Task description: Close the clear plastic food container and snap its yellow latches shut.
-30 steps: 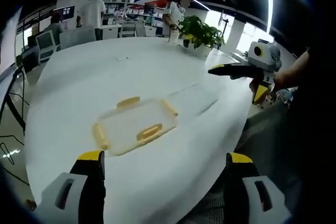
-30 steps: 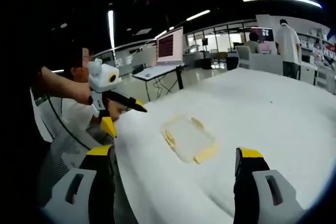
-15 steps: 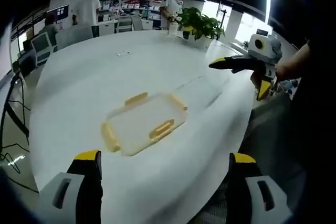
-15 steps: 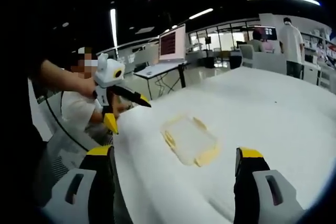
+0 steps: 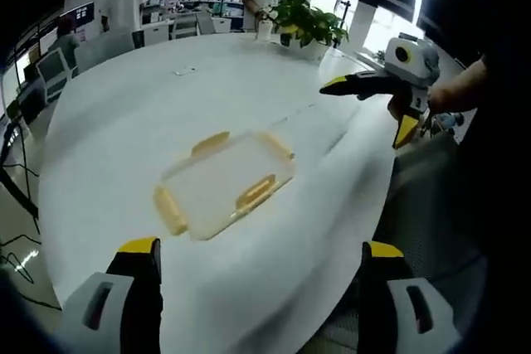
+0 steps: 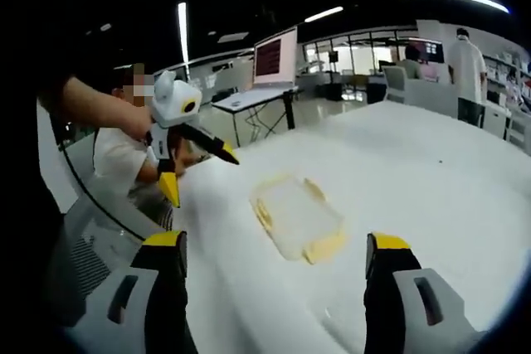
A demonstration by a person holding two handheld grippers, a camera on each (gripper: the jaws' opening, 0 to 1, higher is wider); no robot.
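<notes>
A clear plastic food container (image 5: pixel 226 181) with yellow latches on its sides lies flat on the white table (image 5: pixel 166 105), its lid resting on it. My left gripper (image 5: pixel 259 259) hangs open above the near table edge, short of the container. The container (image 6: pixel 296 215) appears again in the right gripper view, with my right gripper (image 6: pixel 274 253) open and apart from it. Each gripper also shows in the other's view: the right gripper (image 5: pixel 373 104) at the table's right edge, the left gripper (image 6: pixel 197 166) to the container's left, both with jaws spread.
A potted plant (image 5: pixel 309 29) stands at the table's far edge. Beyond it are desks, monitors and standing people (image 5: pixel 122 7). A laptop on a stand (image 6: pixel 267 72) and a seated person (image 6: pixel 124 163) sit off the table's side.
Both cameras shifted slightly; the container sits a little closer and more central in the left gripper view. The container itself has not moved, and both grippers stay open.
</notes>
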